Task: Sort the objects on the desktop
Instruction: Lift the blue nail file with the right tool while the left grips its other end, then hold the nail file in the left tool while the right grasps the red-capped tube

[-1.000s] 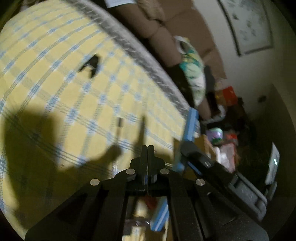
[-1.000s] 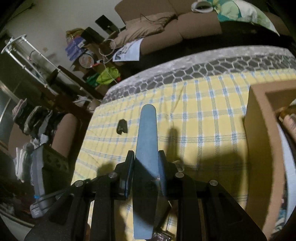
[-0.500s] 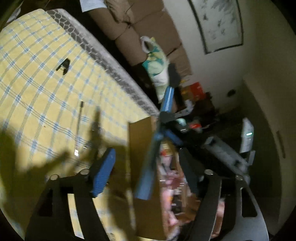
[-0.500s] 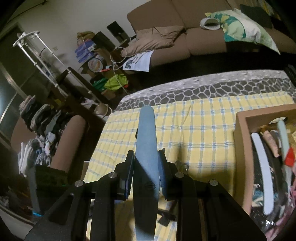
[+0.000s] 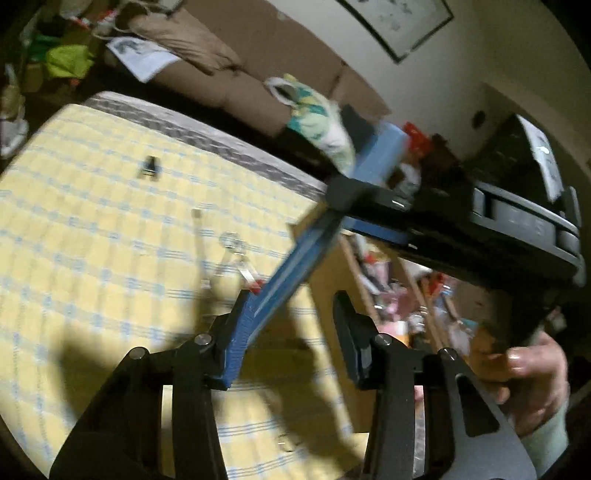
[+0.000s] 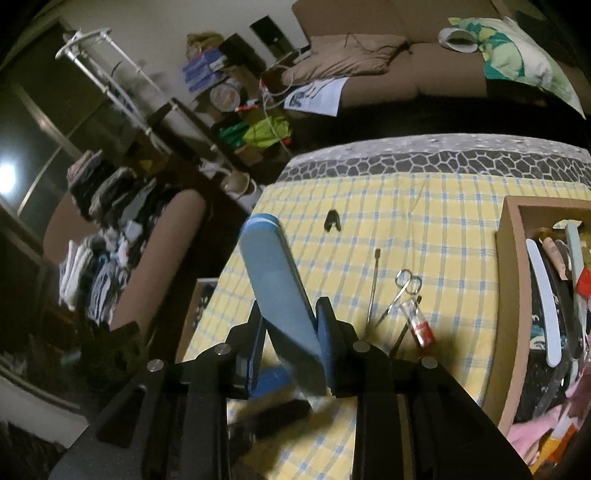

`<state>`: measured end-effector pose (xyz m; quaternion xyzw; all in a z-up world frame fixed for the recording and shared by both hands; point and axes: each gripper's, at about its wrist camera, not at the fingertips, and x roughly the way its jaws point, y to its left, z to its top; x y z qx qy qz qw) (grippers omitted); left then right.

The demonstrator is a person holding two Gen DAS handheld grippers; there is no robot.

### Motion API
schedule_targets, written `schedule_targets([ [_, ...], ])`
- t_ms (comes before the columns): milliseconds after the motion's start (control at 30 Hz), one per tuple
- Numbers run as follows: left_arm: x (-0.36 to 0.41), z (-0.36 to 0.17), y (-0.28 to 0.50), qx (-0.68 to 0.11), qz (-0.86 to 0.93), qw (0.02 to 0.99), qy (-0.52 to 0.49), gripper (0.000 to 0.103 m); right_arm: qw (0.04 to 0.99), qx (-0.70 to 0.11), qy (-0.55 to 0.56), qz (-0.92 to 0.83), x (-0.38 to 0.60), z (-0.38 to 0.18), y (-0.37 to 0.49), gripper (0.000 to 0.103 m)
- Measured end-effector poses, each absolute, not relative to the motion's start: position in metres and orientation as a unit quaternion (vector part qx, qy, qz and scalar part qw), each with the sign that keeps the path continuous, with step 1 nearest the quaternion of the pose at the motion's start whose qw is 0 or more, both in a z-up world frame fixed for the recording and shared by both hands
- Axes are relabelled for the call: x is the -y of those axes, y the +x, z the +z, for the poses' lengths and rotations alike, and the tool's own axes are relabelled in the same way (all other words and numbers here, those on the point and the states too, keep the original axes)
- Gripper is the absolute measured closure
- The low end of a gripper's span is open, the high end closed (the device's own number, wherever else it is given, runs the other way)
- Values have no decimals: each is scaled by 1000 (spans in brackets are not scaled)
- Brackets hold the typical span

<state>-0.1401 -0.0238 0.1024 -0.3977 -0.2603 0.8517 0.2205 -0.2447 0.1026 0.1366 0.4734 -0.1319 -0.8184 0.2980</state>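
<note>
Steel scissors (image 6: 402, 293) beside cardboard box (image 6: 508, 280)

Brown sofa (image 6: 406, 62) along the far wall, beyond the table. On its seat: tan cushion (image 6: 343, 61), printed sheet of paper (image 6: 317, 94), floral pillow (image 6: 521, 62) at the right end. Framed picture (image 5: 399, 26) on the pale wall above the sofa. Left of the sofa: cluttered shelving, white metal rack (image 6: 110, 70), piled clothes (image 6: 107, 236). Dim lighting.
</note>
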Motion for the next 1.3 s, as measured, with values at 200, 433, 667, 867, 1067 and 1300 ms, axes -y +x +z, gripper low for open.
schedule_targets([
  [200,33,107,-134,227,868,227,-380,24,318,111,470,-816,-92,144,-229,77],
  [433,18,104,-138,227,851,260,-396,90,359,65,475,-801,-59,153,-212,74],
  [667,85,84,-146,352,820,202,-404,92,298,43,436,-848,-77,145,-216,43],
  [867,122,93,-146,383,819,195,-380,92,239,-94,502,-826,-69,63,-226,52],
  [1067,129,92,-149,400,810,210,-373,92,217,-153,544,-796,-68,4,-239,59],
  [1300,129,93,-150,408,805,217,-373,92,220,-220,542,-781,-59,-15,-236,71],
])
